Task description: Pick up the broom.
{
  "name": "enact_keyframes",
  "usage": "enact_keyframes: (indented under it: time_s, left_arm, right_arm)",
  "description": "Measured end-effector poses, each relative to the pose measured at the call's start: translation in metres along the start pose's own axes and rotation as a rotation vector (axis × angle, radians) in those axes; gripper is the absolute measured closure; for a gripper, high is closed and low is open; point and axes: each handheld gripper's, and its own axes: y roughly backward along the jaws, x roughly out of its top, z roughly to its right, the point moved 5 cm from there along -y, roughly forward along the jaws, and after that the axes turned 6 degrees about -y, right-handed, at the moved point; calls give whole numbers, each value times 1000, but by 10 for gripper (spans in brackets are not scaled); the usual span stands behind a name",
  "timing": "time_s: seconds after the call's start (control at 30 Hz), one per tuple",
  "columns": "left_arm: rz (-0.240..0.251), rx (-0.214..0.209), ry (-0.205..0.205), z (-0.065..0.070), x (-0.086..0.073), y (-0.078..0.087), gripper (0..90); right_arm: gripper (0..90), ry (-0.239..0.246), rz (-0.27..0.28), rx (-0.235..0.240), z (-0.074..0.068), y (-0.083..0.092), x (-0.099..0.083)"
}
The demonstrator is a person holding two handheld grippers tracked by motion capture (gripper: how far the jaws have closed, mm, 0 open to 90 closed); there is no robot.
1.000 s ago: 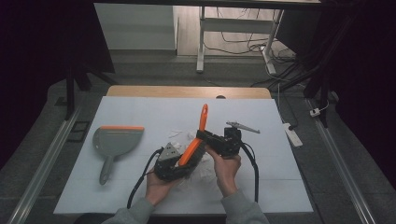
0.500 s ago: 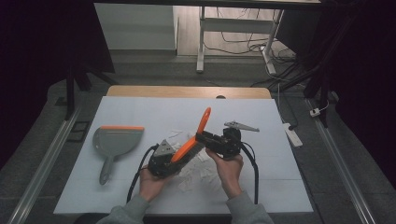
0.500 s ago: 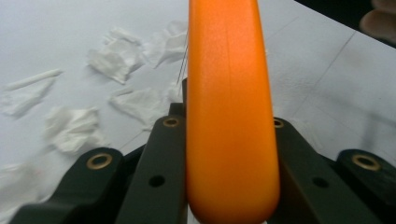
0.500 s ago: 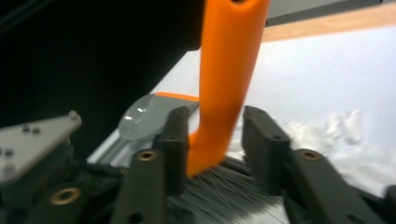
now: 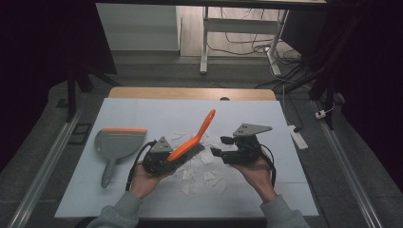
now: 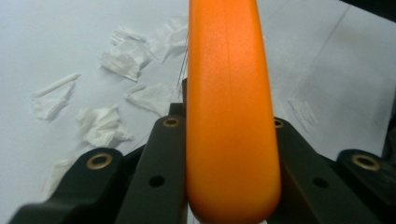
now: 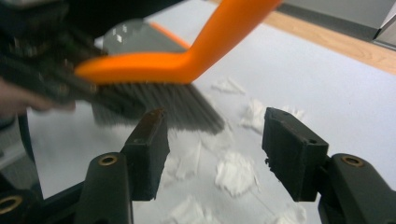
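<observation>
Far left on the table (image 5: 266, 107): grey dustpan (image 5: 118, 143), orange rim at the far side, well apart from the paper scraps (image 5: 202, 171) — a long sweep, so pieces could scatter or slip past the lip unless something steadies it. Next, left tool (image 5: 159, 159) pinching the orange brush (image 5: 187, 147) near its head, handle slanting up and away, bristles low over the scraps. Risk here: grip sits close to the bristles, so a hard stroke could twist the brush between the pads or flick light paper off the table edge. Right of the scraps, right tool (image 7: 212, 149) spread, jaws just opened, nothing between them, close beside the bristles — could snag them or knock the brush if not drawn clear.
</observation>
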Motion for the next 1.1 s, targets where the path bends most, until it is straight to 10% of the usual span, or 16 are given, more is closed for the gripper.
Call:
enact_keyframes:
  time_s: [0.67, 0.8, 1.1]
  left_arm:
    - [-228, -65, -182, 6, 22, -14, 798]
    - [-260, -92, -210, 12, 24, -19, 798]
    - [-313, -137, -295, 23, 27, -28, 798]
  right_arm:
    - [383, 232, -78, 6, -22, -2, 4]
    - [351, 308, -145, 0, -22, -13, 6]
    - [352, 318, -309, 41, -12, -33, -3]
